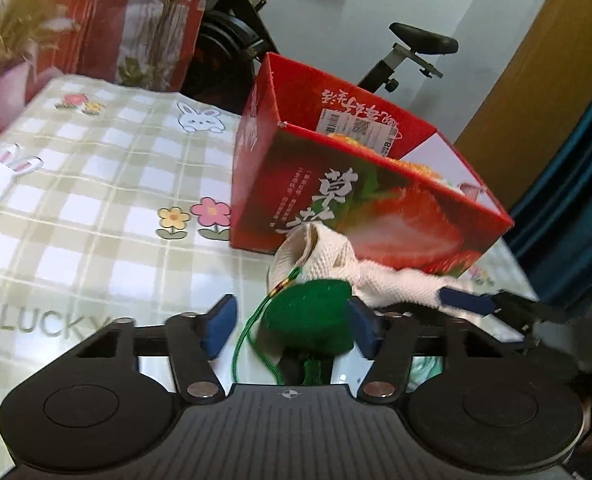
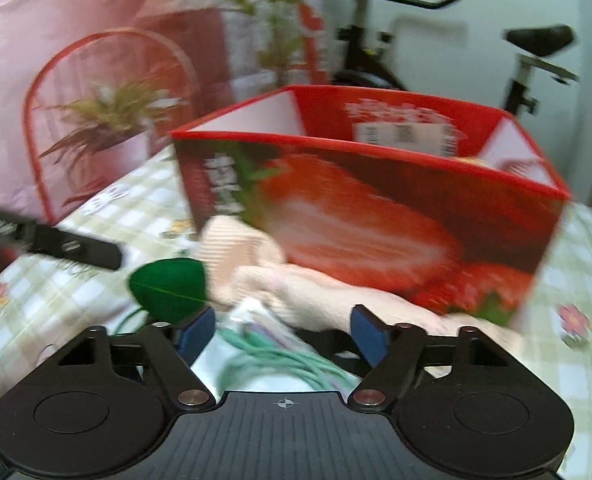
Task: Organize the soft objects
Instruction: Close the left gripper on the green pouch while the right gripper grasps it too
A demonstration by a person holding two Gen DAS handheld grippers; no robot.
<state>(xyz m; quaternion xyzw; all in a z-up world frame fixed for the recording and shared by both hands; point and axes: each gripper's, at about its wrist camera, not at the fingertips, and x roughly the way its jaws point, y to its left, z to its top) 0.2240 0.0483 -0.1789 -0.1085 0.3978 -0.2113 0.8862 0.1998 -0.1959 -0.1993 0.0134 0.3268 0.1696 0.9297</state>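
Note:
A red strawberry box (image 1: 360,184) stands open on the checked tablecloth (image 1: 96,208); it also shows in the right wrist view (image 2: 376,208). A cream knitted cloth (image 1: 360,268) lies in front of it, seen too in the right wrist view (image 2: 304,292). A green felt pouch (image 1: 312,320) with a green cord lies between my left gripper's (image 1: 292,324) open fingers. My right gripper (image 2: 282,332) is open over the cloth and a pale green corded item (image 2: 272,360). The pouch (image 2: 170,288) sits left of it. The right gripper's finger (image 1: 472,302) reaches in from the right.
A red plant-print screen (image 1: 76,20) stands behind the table. An exercise bike (image 1: 376,40) stands behind the box. A dark blue curtain (image 1: 576,200) hangs at the right. An orange item (image 1: 352,142) lies inside the box.

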